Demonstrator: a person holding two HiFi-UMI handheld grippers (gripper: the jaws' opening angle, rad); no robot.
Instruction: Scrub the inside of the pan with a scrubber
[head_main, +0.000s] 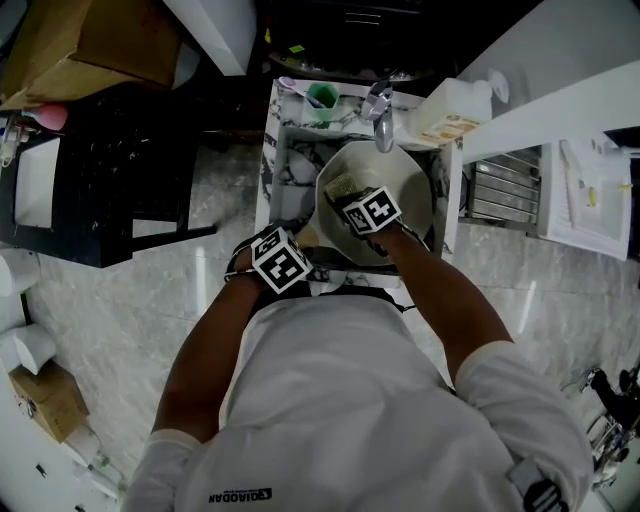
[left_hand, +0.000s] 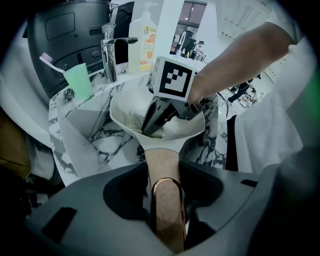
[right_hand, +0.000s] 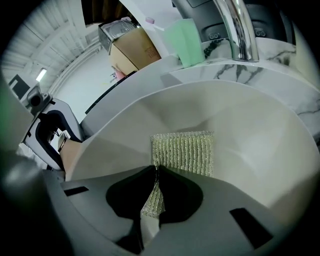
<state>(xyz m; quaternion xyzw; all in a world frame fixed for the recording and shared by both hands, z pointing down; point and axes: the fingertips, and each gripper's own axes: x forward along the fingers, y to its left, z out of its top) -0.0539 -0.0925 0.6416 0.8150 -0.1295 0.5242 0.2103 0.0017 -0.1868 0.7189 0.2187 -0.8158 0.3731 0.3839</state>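
Holds the pale pan (head_main: 405, 185) in the marble sink (head_main: 288, 165), just below the faucet (head_main: 380, 115), with the left gripper (left_hand: 166, 192) clamped tight on its wooden handle (left_hand: 160, 159). Pinches one edge of the scrubber (right_hand: 182, 152) between the closed jaws of the right gripper (right_hand: 152, 172), the rest of it lying flat against the pan's inside wall.

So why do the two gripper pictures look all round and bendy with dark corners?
Left gripper view: wide-angle lens, black corners, the near pan handle looks huge and soft. Right gripper view: same bulge, the faucet curves, the scrubber is sharp. Head view: less bent, dim.
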